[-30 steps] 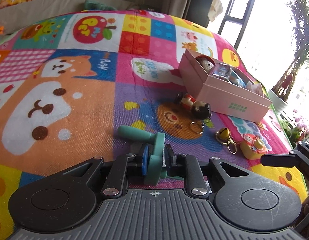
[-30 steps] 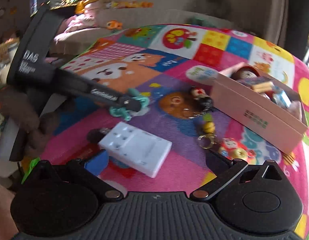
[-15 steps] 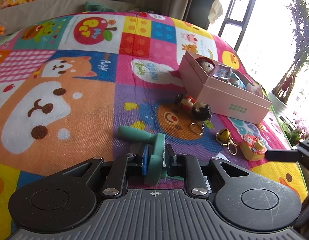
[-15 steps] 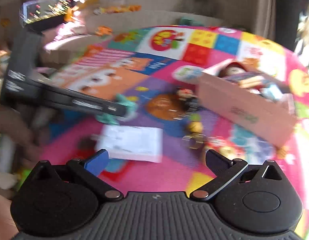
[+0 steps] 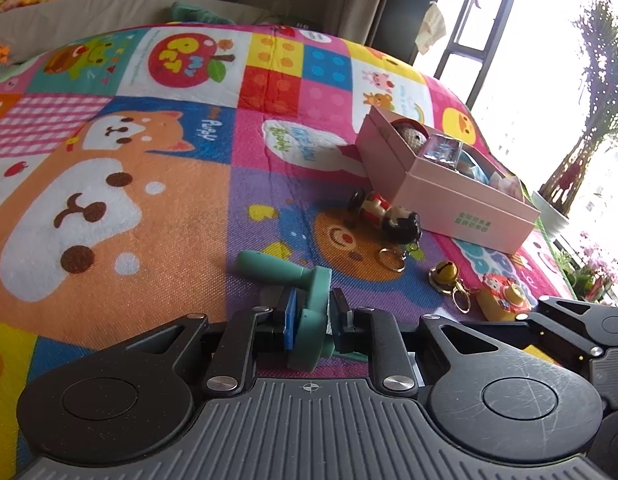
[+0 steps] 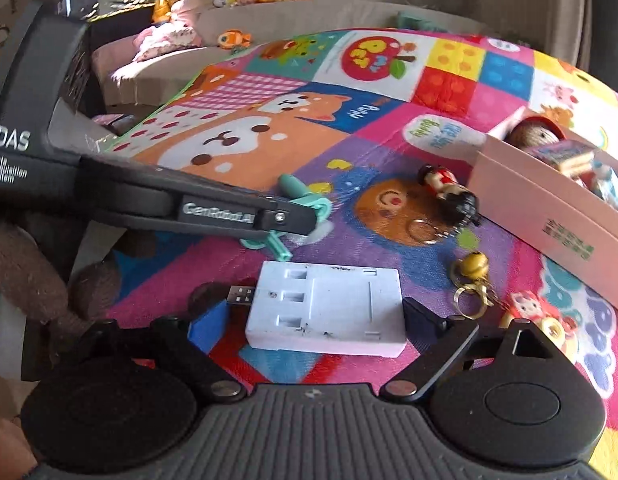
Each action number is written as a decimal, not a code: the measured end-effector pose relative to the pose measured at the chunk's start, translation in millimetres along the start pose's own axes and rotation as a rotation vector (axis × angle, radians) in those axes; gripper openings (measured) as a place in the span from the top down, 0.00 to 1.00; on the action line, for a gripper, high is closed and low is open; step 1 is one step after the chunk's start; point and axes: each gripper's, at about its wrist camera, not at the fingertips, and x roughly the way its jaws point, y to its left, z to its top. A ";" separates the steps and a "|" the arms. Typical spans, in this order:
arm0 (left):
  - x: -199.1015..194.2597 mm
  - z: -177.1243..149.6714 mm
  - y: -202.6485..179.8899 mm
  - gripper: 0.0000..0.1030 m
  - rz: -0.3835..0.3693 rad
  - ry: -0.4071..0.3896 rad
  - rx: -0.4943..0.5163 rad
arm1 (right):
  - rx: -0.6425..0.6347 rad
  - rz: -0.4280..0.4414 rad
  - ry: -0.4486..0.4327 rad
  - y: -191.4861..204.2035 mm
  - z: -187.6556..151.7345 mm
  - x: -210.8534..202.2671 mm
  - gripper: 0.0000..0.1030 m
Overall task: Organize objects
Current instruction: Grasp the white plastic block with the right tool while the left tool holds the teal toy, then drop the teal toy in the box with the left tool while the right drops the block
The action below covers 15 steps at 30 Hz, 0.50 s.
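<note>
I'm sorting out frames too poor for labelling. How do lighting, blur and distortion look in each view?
Left wrist view: sharp, but the window at the right is blown out white and the mat bulges with fisheye curve. Right wrist view: dimmer and slightly soft, yet the white charger stays readable.

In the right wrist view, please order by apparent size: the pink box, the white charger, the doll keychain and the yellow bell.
1. pink box
2. white charger, though nearness to the camera enlarges it
3. doll keychain
4. yellow bell
</note>
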 end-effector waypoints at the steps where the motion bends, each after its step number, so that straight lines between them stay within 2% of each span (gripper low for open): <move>1: -0.1 -0.3 0.4 0.79 -0.002 -0.001 -0.002 | 0.003 -0.007 -0.002 -2.5 -1.3 -1.9 0.12; 7: -0.4 -0.5 0.5 0.80 0.000 -0.002 0.000 | 0.028 -0.089 0.017 -27.6 -18.9 -21.5 0.12; 15: -3.0 -4.8 -23.0 0.80 0.073 0.007 0.116 | 0.107 -0.207 -0.006 -64.0 -39.5 -56.2 0.12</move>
